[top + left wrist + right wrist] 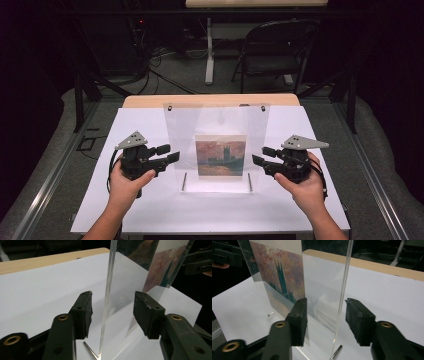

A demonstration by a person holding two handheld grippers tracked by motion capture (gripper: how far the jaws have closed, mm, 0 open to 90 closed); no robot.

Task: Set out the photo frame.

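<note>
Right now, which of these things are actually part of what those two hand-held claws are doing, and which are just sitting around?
In the job:
- left gripper, jaws open astride the clear frame's edge
- right gripper, likewise
- clear acrylic frame
- painting print inside it

Lying about:
- metal pins at the frame's base
- white sheet
- folding chair behind

The top of the clear acrylic panel is cut off by the upper edge in the left gripper view, and likewise in the right gripper view. In the high view, the painting print is too small for its detail to be read. The metal pin at the panel's base runs out of the left gripper view's lower edge. Each forearm is cut off at the bottom of the high view. The folding chair beyond the surface sits in darkness, its legs indistinct.
</note>
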